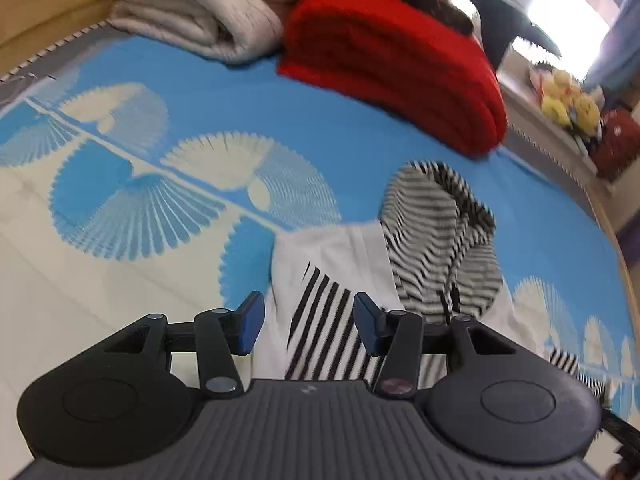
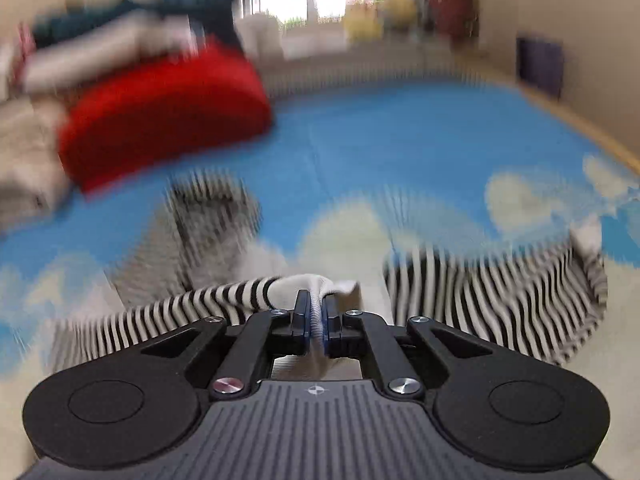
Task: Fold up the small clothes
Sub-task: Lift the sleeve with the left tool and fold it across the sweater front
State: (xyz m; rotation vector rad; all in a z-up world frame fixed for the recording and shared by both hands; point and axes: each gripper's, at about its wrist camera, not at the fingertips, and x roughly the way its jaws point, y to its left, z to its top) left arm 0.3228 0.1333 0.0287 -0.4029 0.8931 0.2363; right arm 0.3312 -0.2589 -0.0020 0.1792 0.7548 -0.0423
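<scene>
A small white garment with black stripes and a striped hood [image 1: 436, 236] lies on the blue and white patterned bed cover [image 1: 240, 92]. My left gripper [image 1: 308, 320] hovers just above its white and striped body [image 1: 332, 264], jaws open, nothing between the blue pads [image 1: 250, 322]. In the right wrist view, my right gripper [image 2: 316, 316] is shut on a bunched white and striped edge of the garment [image 2: 304, 284]. Striped fabric [image 2: 500, 300] spreads to both sides of it; this view is blurred.
A folded red blanket [image 1: 392, 60] and a pile of cream knitwear [image 1: 200, 12] lie at the far side of the bed. Yellow soft toys [image 1: 568, 100] and a red bag [image 1: 616, 136] sit beyond the wooden bed edge [image 1: 624, 264] at the right.
</scene>
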